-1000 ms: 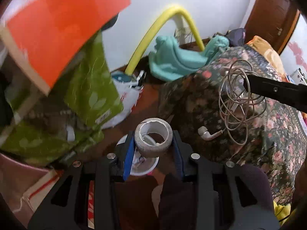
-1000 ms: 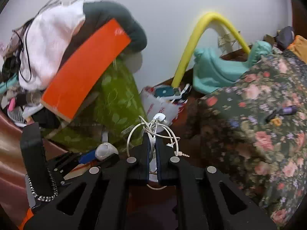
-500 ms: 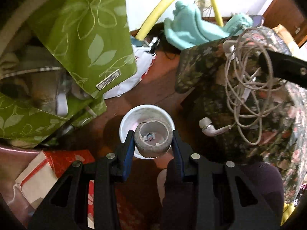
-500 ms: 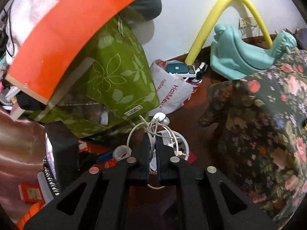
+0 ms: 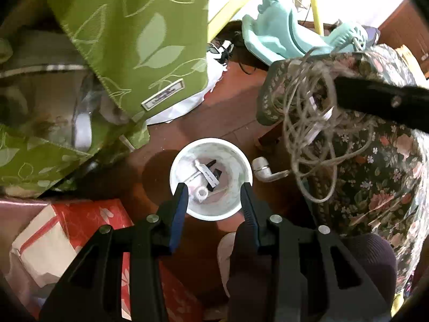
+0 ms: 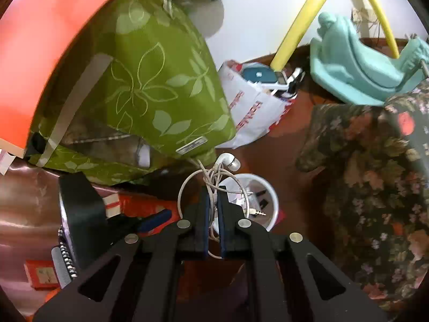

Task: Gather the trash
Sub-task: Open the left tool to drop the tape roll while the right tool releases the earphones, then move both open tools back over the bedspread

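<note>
the left claw (image 5: 213, 197) stands low in the middle of the left wrist view, pointing steeply down at a white cup (image 5: 242, 161) on the reddish-brown floor (image 5: 233, 112). its two blue-lined fingers (image 5: 180, 201) are partly apart with nothing between them; they frame the near rim of the cup without gripping it. inside the cup lie small bits of trash: a white tube-like piece (image 5: 201, 193) and some dark and white scraps (image 5: 210, 173).

the right claw (image 6: 213, 201) sits low in the middle of the right wrist view, pinched tight on a tangle of white earphone cable (image 6: 185, 187). loops of the cable bulge out above and to the left of the fingers, one earbud (image 6: 230, 161) sticks up above them, and the plug (image 6: 257, 211) hangs over the cup (image 6: 273, 201), which lies just behind and right of the claw tips. in the left wrist view the same bundle (image 5: 308, 123) hangs at right of centre from the black claw finger (image 5: 375, 102), beside the cup and slightly above it.

a green leaf-patterned bag (image 5: 128, 40) fills the upper left, a red box (image 5: 88, 230) lies lower left, and a dark flowered cloth (image 5: 375, 174) covers the right side. a teal plastic thing (image 6: 356, 72) and a yellow hose (image 6: 297, 21) sit in the upper right.
</note>
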